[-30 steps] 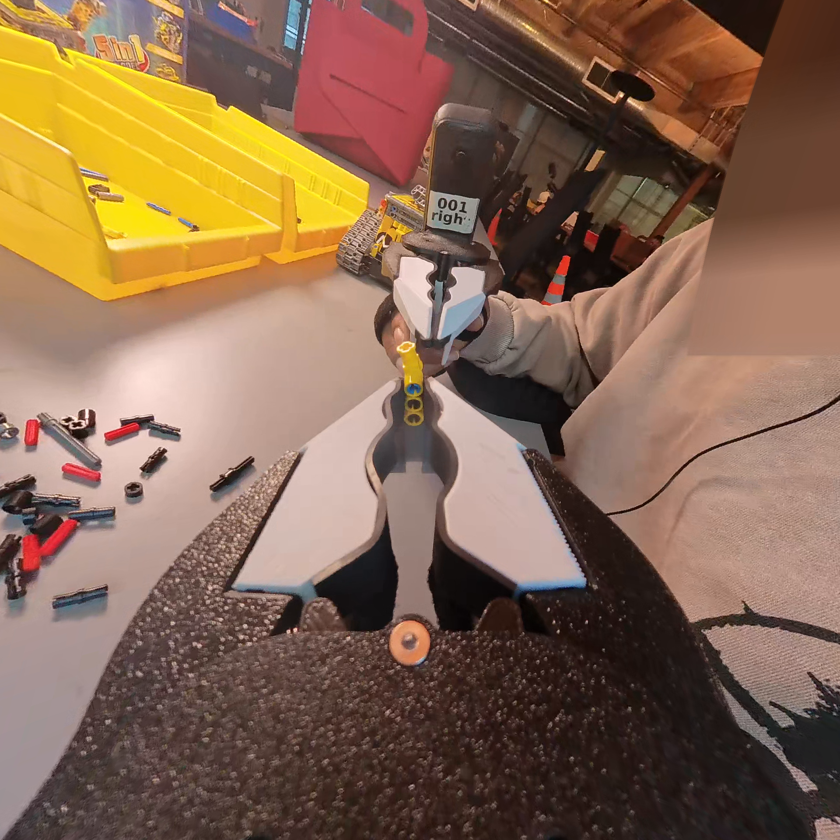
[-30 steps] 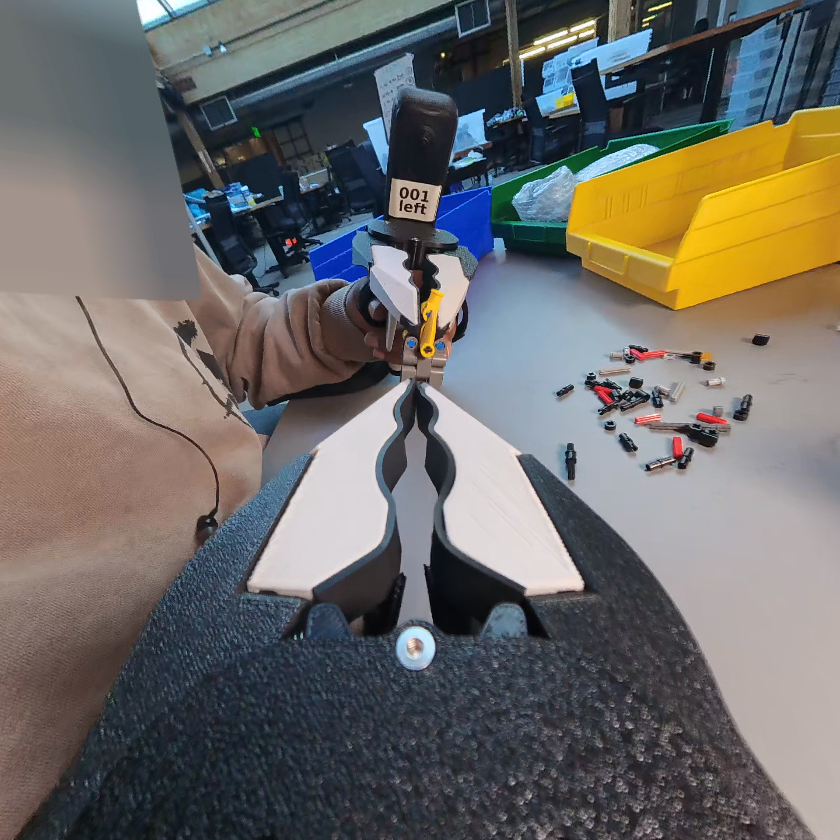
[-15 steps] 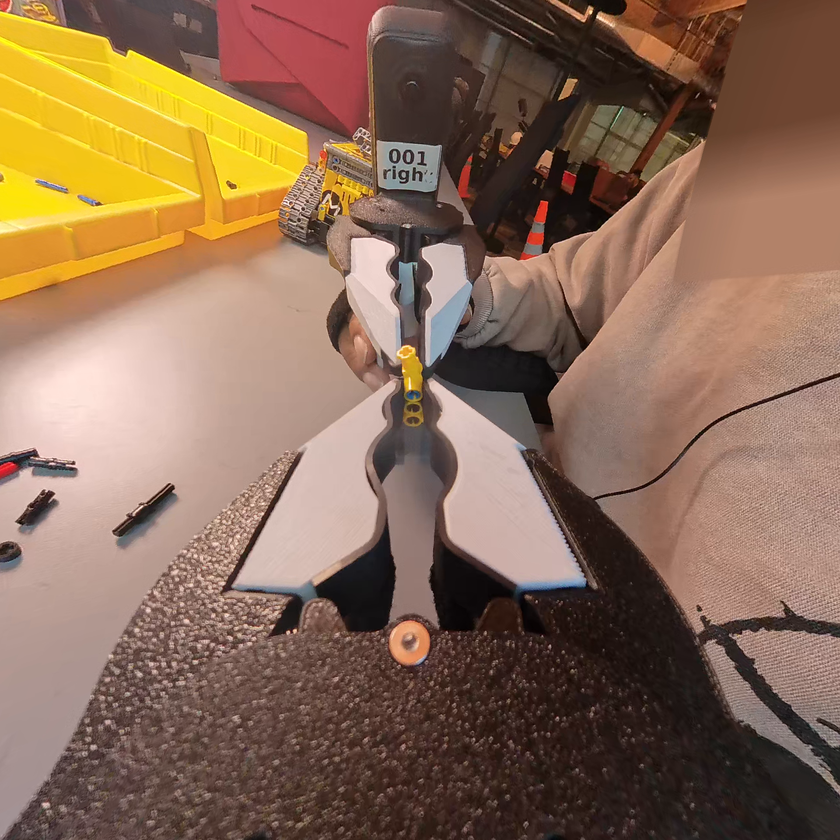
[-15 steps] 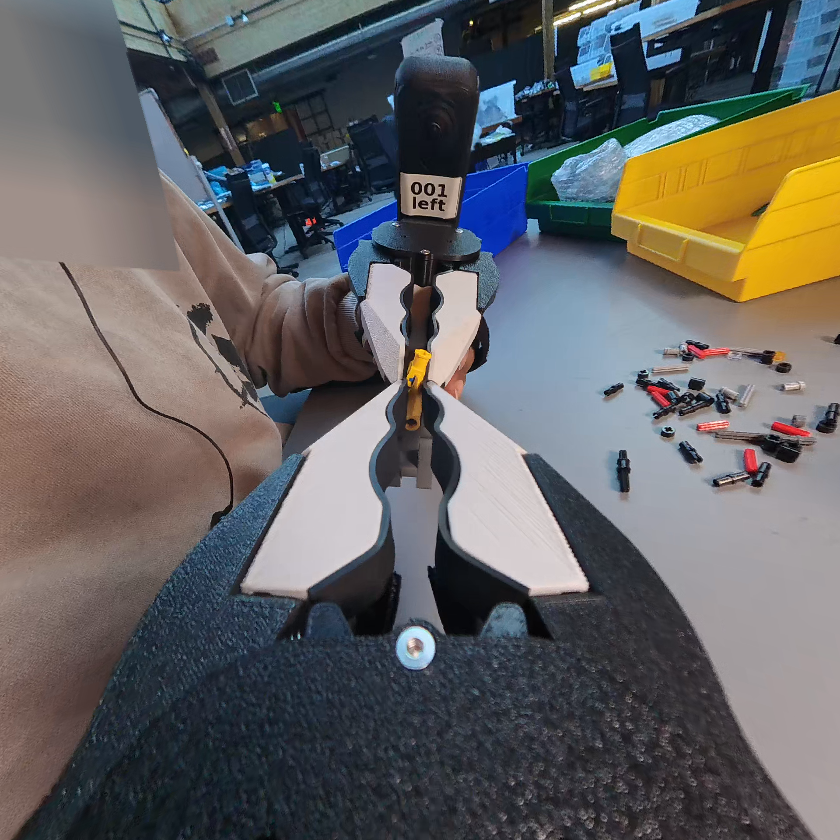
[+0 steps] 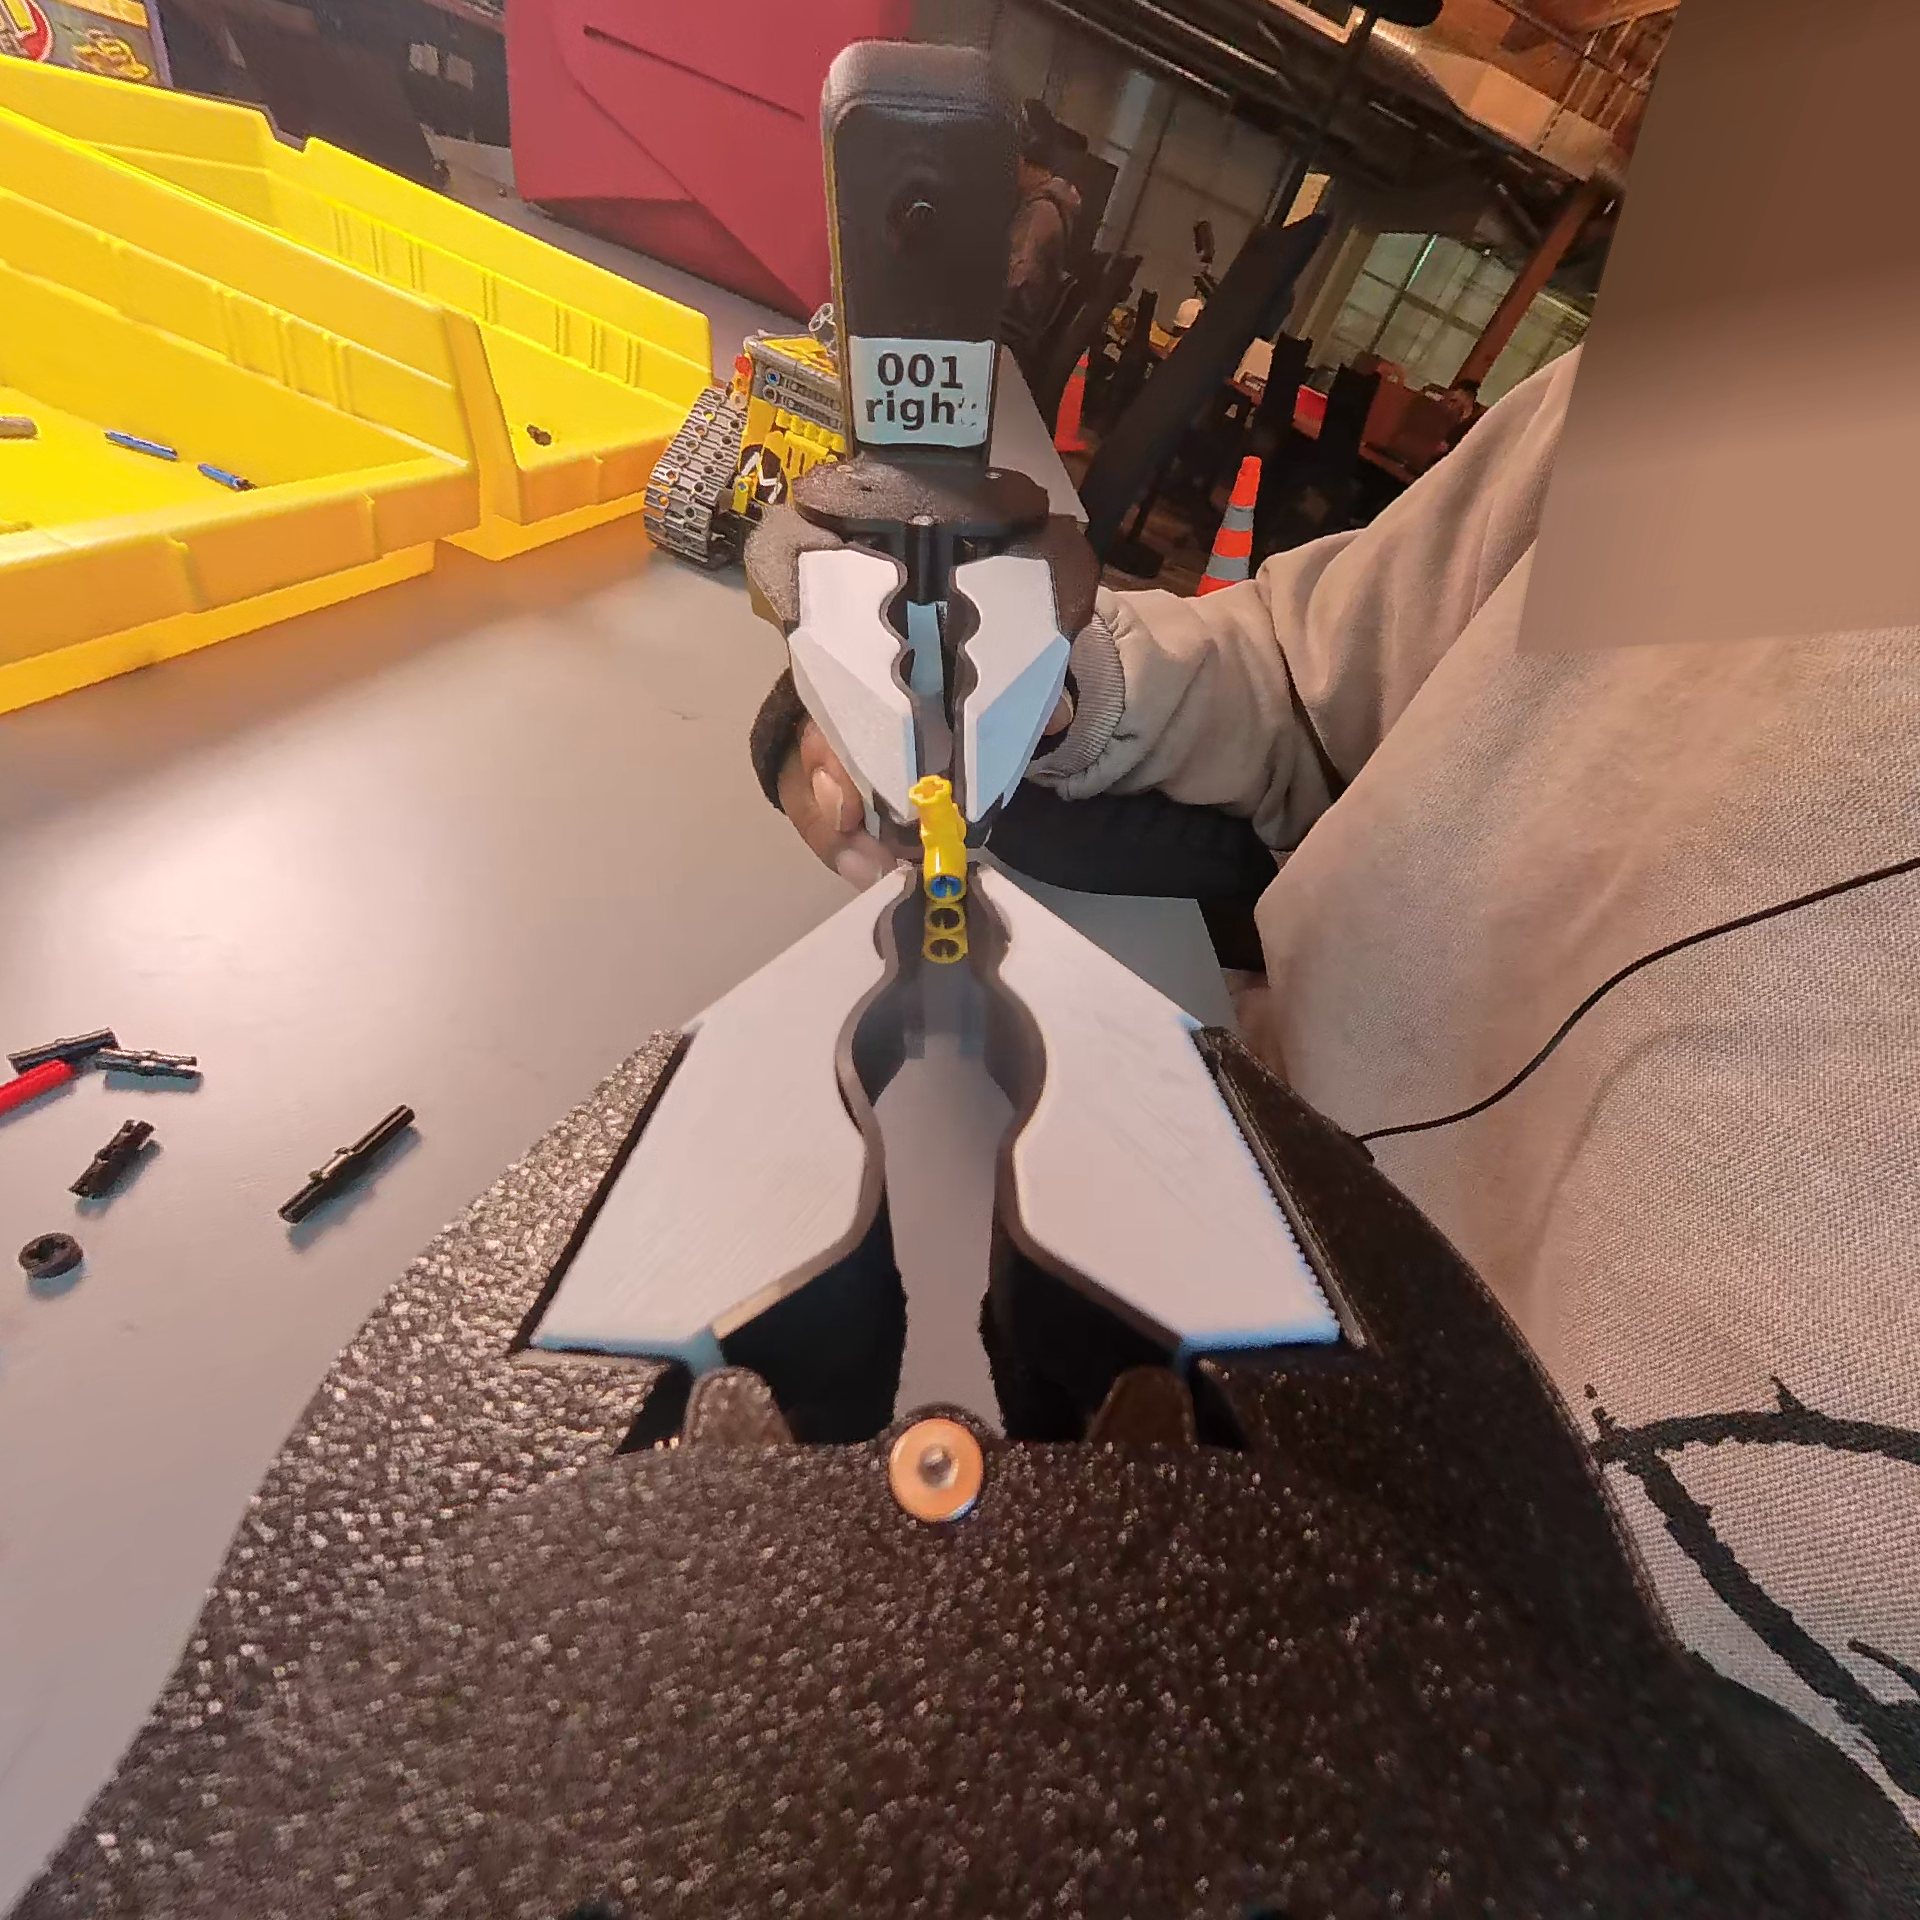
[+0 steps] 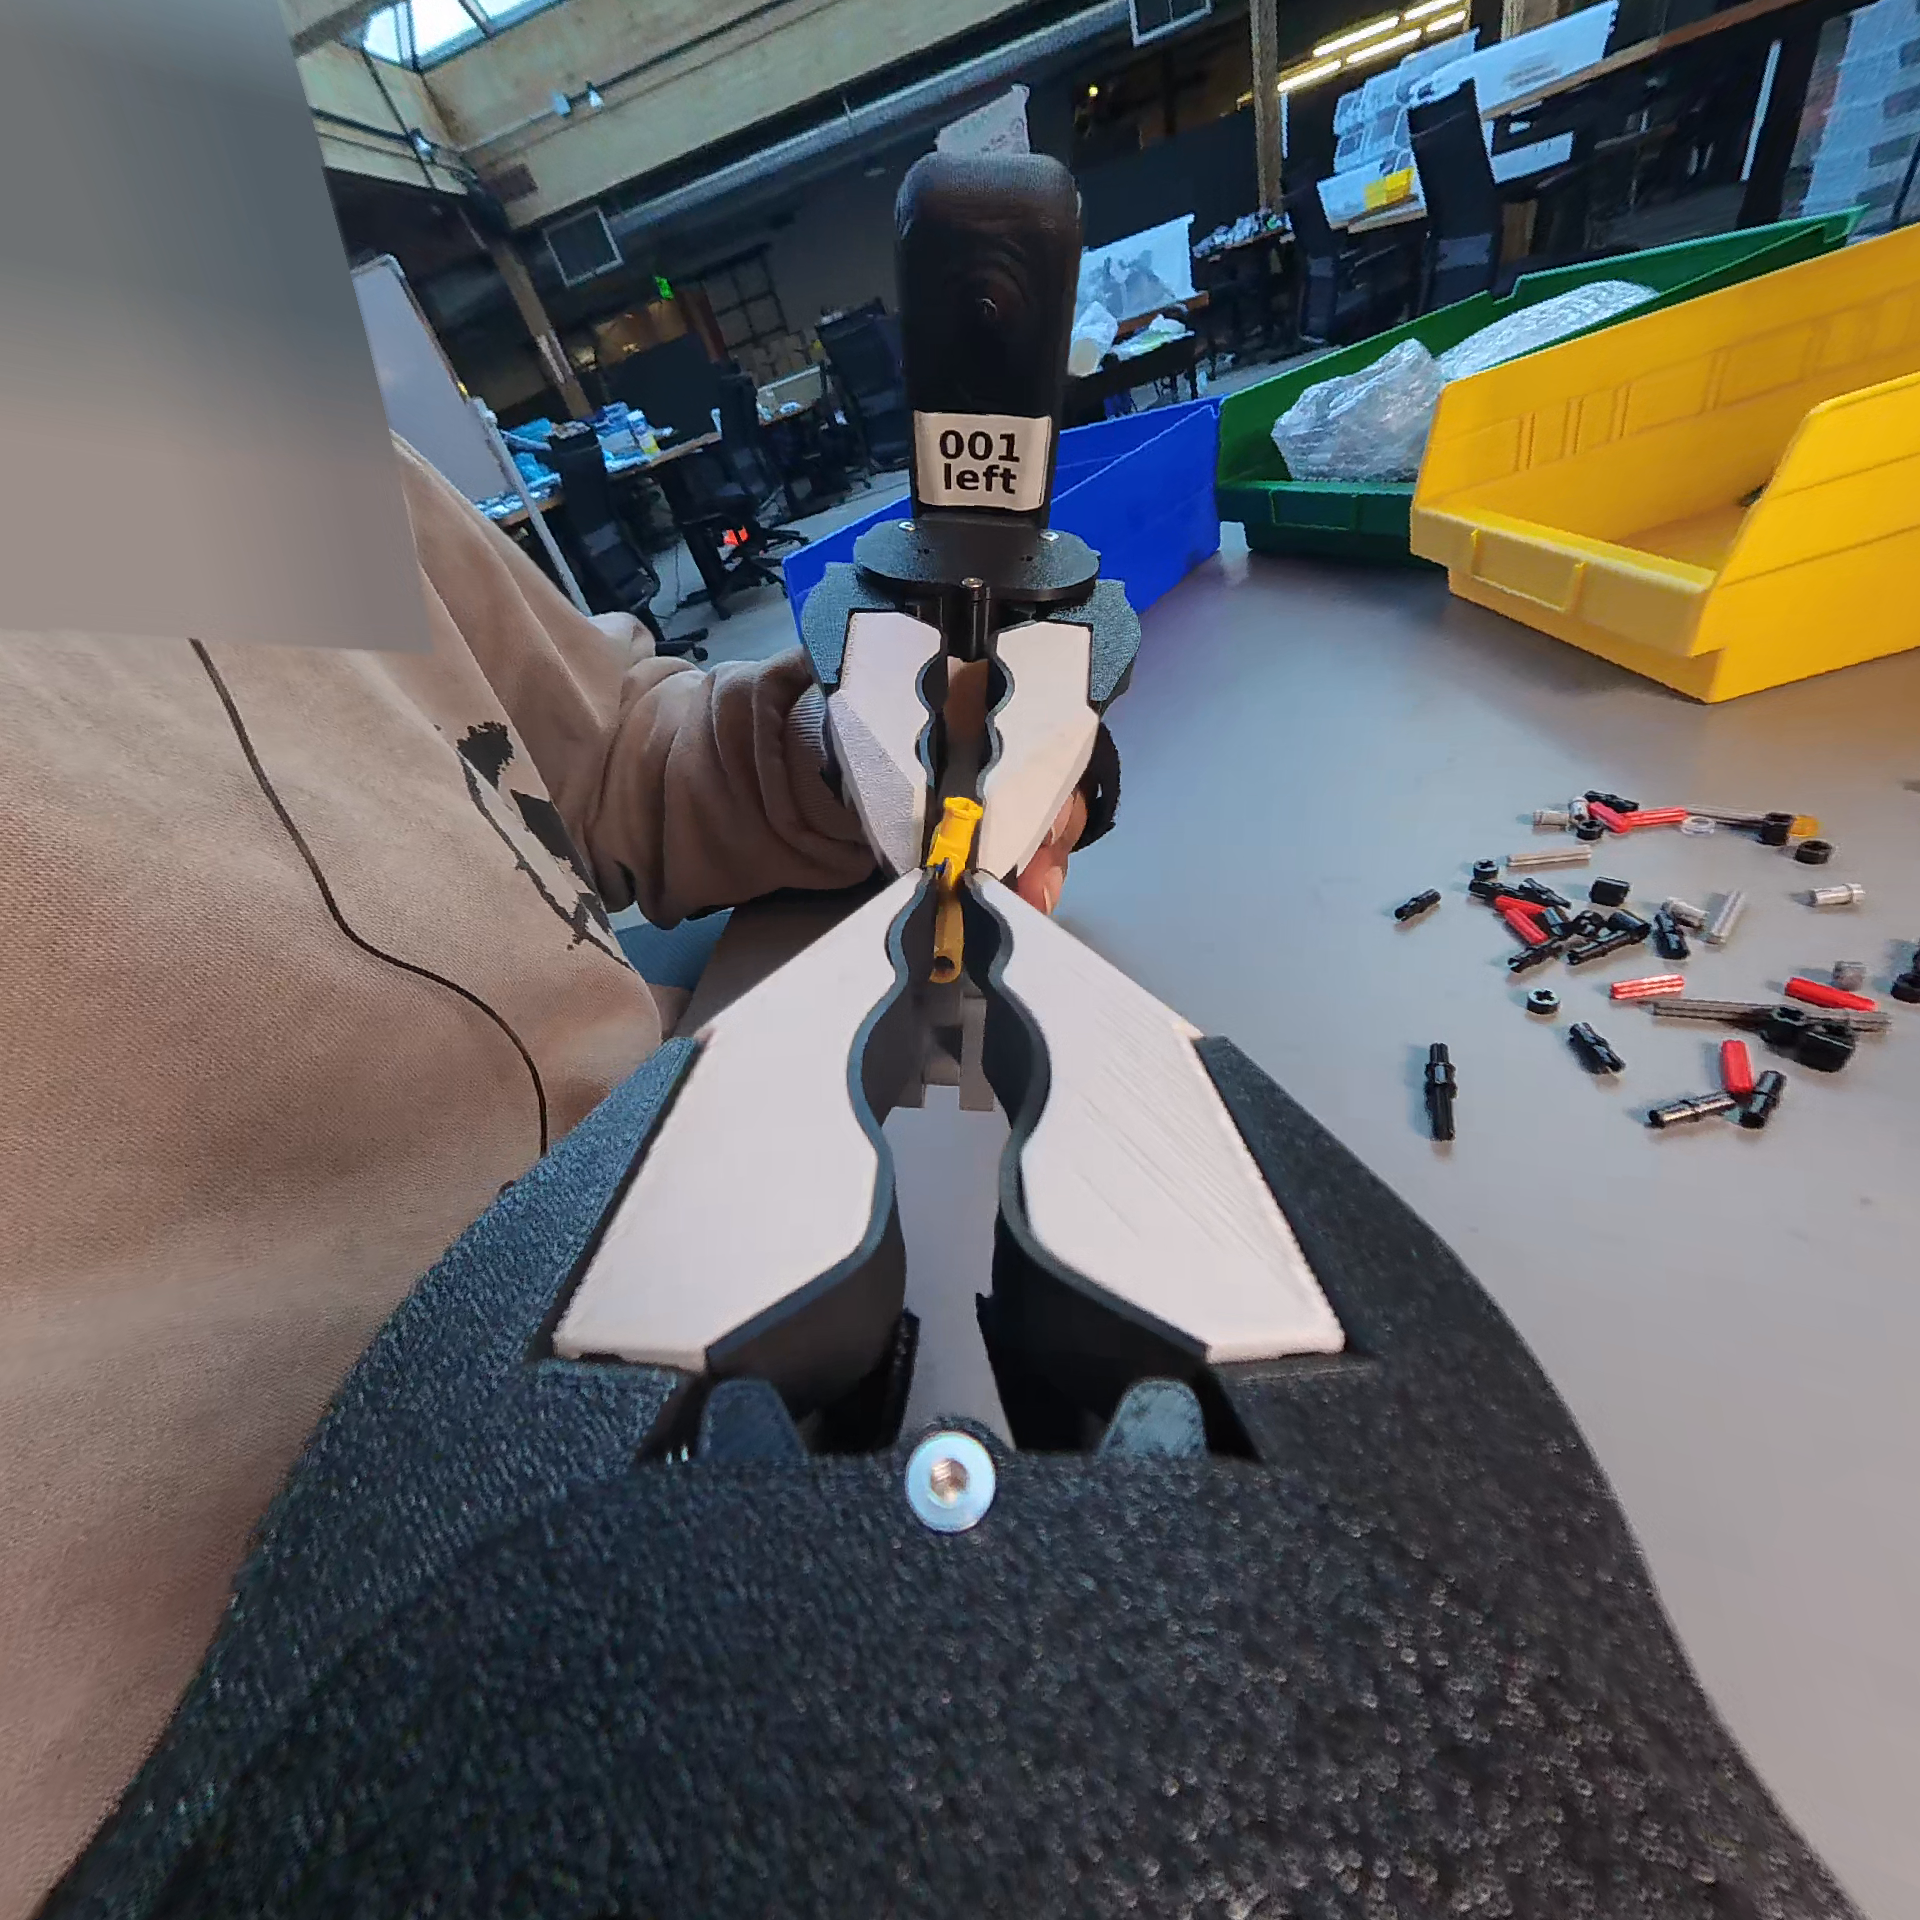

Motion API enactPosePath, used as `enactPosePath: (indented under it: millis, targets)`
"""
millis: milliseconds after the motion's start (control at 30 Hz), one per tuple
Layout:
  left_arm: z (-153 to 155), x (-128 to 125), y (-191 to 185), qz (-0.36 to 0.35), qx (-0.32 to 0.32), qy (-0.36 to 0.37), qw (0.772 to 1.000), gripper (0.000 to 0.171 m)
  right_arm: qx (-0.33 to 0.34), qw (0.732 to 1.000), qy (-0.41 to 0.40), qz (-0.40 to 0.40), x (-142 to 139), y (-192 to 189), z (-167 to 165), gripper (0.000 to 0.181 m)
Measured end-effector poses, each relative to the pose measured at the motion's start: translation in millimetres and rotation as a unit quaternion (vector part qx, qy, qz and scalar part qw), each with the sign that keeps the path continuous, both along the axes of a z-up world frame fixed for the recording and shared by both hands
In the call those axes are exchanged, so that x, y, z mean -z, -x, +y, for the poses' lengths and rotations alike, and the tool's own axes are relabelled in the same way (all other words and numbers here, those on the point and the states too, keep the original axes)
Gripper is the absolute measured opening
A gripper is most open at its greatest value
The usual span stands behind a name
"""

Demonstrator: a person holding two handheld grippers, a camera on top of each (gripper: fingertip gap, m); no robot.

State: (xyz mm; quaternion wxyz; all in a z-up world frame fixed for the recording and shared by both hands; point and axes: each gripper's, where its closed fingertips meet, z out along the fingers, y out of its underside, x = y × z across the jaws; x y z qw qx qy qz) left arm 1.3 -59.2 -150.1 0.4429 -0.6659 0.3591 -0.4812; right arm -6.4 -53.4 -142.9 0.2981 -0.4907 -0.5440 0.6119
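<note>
Plastic, smooth and yellow, sits at the centre of both views: a small yellow beam piece (image 5: 943, 914) with round holes and a blue pin end, pinched between the tips of your left tool (image 5: 943, 891). A slim yellow axle connector (image 5: 932, 814) rises from it to the tips of your right tool (image 5: 928, 821), which faces you at upper centre.

From the right wrist view your right tool (image 6: 943, 891) is clenched on that yellow axle connector (image 6: 948, 914), and your left tool (image 6: 951, 831) meets it tip to tip. Both tools have pale, matte wedge fingers with wavy black inner edges, set in grainy black housings; both are clamped shut on the joined yellow parts, held above the table.

Your hands grip each tool from below, sleeves of soft beige knit (image 5: 1247, 665) behind them.

The table (image 5: 364, 831) is flat, matte grey. Small black and red pins (image 6: 1621, 935) lie scattered at the right of the right wrist view. Glossy yellow bins (image 5: 260, 416) fill the upper left of the left wrist view, with a tracked yellow toy vehicle (image 5: 738, 457) just beside them.
</note>
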Motion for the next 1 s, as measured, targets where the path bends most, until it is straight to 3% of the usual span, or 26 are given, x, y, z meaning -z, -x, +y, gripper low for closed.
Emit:
enactPosePath:
  millis: [533,833,867,933,967,1000]
  targets:
    - [0,3,-1,0.022,-0.004,-0.01,1.0,0.007,-0.008,1.0,-0.007,-0.009,6,1,-3,0.003]
    - [6,-13,7,-0.005,-0.03,-0.011,0.999,0.006,0.004,1.0,0.004,0.013,-6,0,5,0.001]
    - [8,-16,10,-0.015,-0.037,-0.012,0.999,0.006,0.003,1.0,0.001,0.013,-6,0,6,0.001]
    - [26,-45,57,-0.098,-0.104,-0.01,0.99,0.005,0.017,1.0,0.001,0.009,-3,-12,19,0.001]
    - [29,-54,76,-0.11,-0.126,-0.026,0.986,0.005,0.037,0.999,0.018,0.019,-6,-19,31,0.001]
    - [25,-50,70,-0.08,-0.117,-0.041,0.989,0.006,0.048,0.998,0.013,0.024,-9,-19,34,0.001]
